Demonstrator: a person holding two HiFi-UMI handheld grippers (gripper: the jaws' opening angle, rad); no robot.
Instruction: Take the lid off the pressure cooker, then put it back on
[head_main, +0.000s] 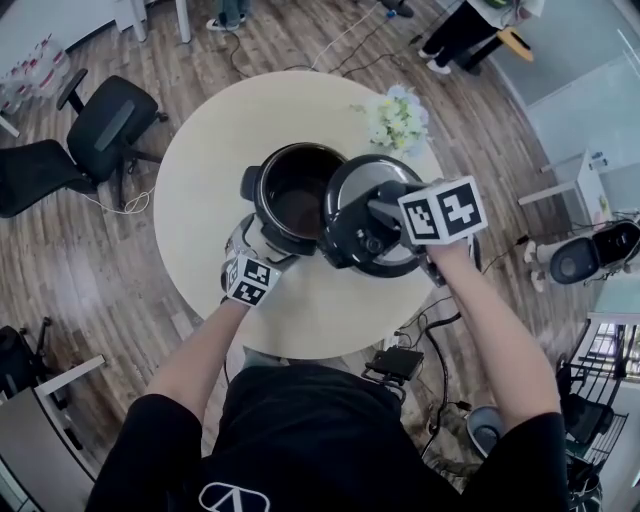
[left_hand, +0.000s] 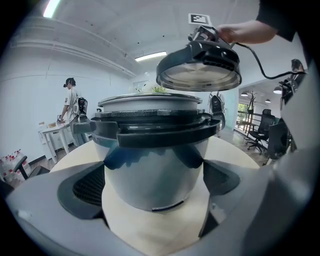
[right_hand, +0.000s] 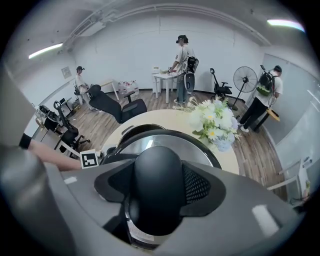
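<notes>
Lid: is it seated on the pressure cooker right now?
No, the right tool holds the lid in the air, clear of the open pressure cooker.

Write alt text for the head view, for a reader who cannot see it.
From above, the right gripper holds the lid by its handle, raised just right of the open pressure cooker on a round table. The left gripper clasps the cooker's near side; white flowers stand at the table's far edge.

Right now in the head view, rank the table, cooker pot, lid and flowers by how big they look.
1. Table.
2 and 3. Lid and cooker pot look about alike. The lid is held up nearer the camera, so I won't rank them.
4. Flowers.
</notes>
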